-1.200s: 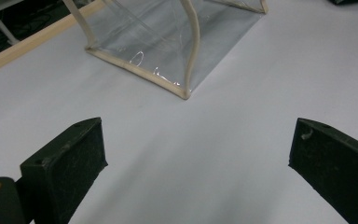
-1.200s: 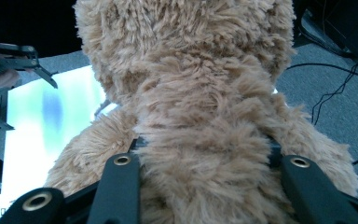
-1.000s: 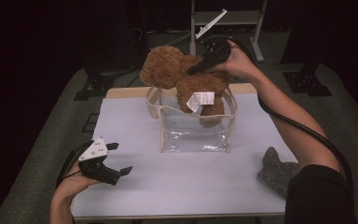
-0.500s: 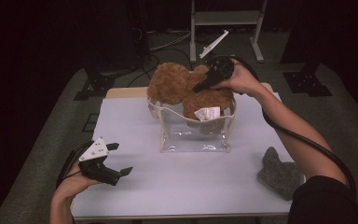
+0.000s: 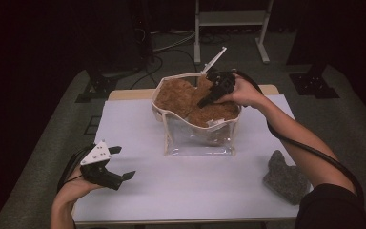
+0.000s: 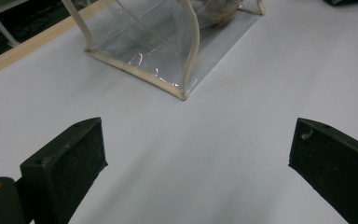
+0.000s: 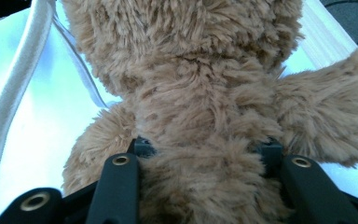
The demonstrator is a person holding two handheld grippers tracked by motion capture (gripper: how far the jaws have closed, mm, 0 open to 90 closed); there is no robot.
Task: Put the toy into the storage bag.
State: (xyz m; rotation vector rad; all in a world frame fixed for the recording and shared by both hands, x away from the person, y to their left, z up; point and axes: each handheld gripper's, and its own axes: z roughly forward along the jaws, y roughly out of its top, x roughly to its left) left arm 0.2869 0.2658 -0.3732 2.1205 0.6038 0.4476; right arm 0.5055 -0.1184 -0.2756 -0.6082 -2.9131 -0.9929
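Note:
A shaggy brown teddy bear (image 5: 186, 98) lies in the mouth of a clear plastic bag (image 5: 195, 140) with a cream rim, at the back middle of the white table (image 5: 195, 195). My right gripper (image 5: 205, 101) reaches into the bag from the right and is shut on the bear; in the right gripper view its pads sink into the fur (image 7: 196, 93) on both sides of the body. Its jaws have just been opening a little with the bear still between them. My left gripper (image 5: 123, 162) rests open near the table's front left, its jaws (image 6: 196, 158) wide apart over bare table, facing the bag's corner (image 6: 168, 46).
A grey fuzzy lump (image 5: 286, 179) lies at the table's right front edge. Behind the table stand a white metal frame (image 5: 228, 19) and black stand feet (image 5: 95, 88) on the grey floor. The right gripper's cable runs along the forearm.
My right gripper has come down with the bear, which hung above the bag before and now sits lower inside its rim. The left gripper has stayed where it was.

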